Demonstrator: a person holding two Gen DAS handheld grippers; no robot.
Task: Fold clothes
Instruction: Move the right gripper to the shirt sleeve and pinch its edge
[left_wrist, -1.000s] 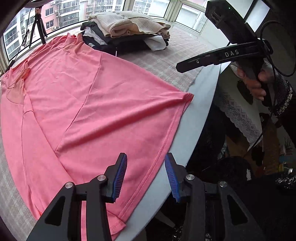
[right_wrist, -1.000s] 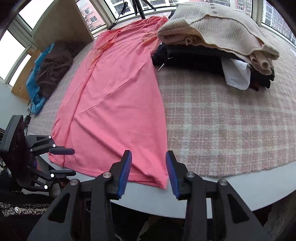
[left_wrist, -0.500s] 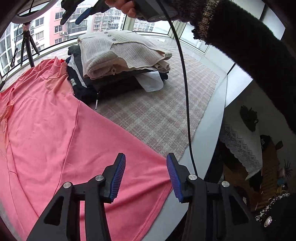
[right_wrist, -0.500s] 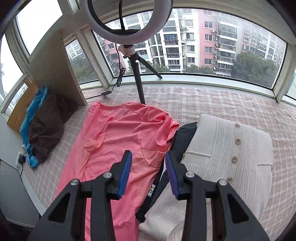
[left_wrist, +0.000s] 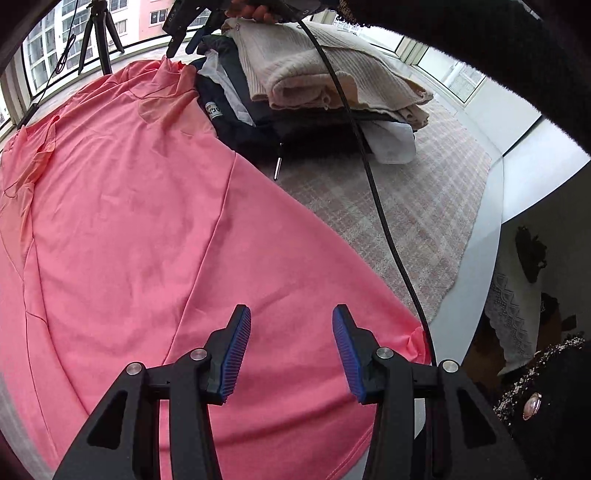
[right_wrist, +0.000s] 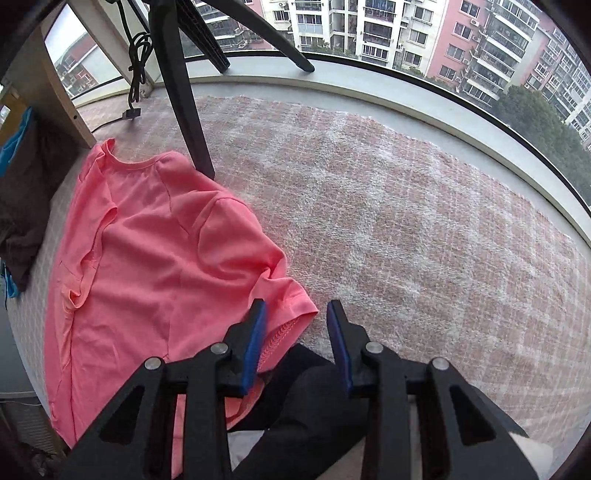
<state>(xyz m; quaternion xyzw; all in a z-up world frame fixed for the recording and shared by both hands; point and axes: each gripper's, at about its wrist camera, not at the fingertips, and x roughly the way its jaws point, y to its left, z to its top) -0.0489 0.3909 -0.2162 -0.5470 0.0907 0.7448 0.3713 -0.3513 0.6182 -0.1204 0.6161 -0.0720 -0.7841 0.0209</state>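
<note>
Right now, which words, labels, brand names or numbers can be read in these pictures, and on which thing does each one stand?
None can be read.
Small white label on the dark folded garment beside the pink T-shirt: it bears marks, too small and blurred to read.
Pink and white apartment buildings outside: no readable sign.

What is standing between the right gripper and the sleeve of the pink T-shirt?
Nothing visible. The right gripper is open, and the short sleeve of the pink T-shirt lies directly ahead of its fingertips. A dark garment lies under the jaws, and the tripod leg stands farther back.
</note>
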